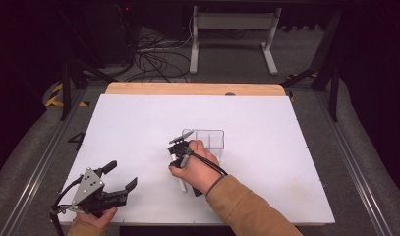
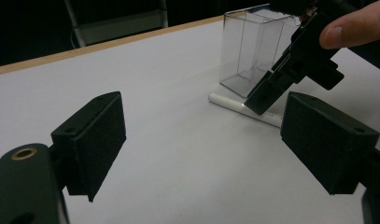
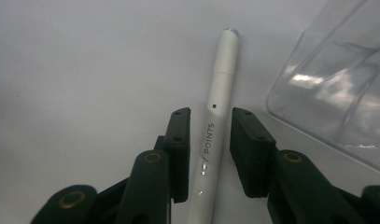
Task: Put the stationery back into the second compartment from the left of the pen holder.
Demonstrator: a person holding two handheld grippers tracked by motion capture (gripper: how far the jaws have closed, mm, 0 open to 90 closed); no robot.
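White marker pen (image 3: 215,121): lies flat on the white table (image 1: 138,123), about mid-table and somewhat toward the near edge, just beside the near-left corner of the clear plastic box (image 1: 210,140); whether pen and box touch cannot be told.

Right gripper (image 3: 208,144): lowered over the pen, one jaw on each side of the barrel. The jaws are narrowed but small gaps show at both pads, so the pen is not yet clamped.

Left gripper (image 2: 201,140): jaws wide apart, nothing between them, held near the table's near-left corner.

Handling note, step judged to be the pick-up of the pen:
- close squarely across the barrel, at mid-length, so that the pen lifts level;
- keep the pads low enough to catch the round barrel at its widest;
- squeeze slowly, as a round pen may roll or squirt out toward the box;
- lift straight up, clear of the box wall.
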